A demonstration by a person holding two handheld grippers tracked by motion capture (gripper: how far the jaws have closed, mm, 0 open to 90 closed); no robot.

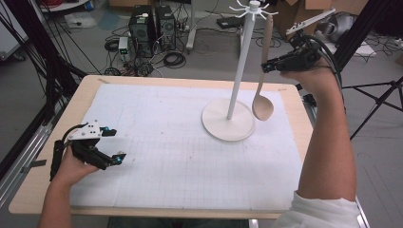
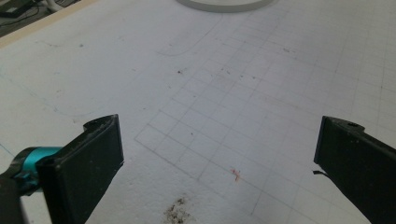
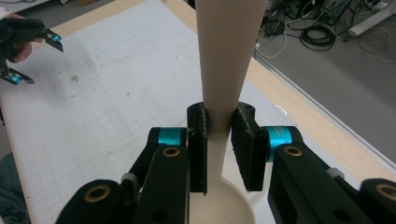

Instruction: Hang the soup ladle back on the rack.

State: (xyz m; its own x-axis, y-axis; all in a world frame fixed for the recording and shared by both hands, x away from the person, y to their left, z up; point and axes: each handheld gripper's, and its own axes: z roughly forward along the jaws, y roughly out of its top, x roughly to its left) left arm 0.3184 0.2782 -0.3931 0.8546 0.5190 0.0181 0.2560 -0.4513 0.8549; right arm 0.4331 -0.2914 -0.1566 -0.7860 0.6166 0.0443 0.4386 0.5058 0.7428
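beside the slim white stand (image 1: 241,61), black fingers (image 3: 198,149) pinch a smooth beige spoon (image 1: 264,90).

I can read no text, label, brand or number anywhere. The white mat (image 1: 157,142) in front of me bears only a printed grid; the far equipment looks too small to make out.

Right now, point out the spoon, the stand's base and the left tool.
spoon (image 1: 263,108), high view, on its bowl
stand's base (image 1: 228,127), high view, on the round plate
left tool (image 1: 114,145), high view, between its tips
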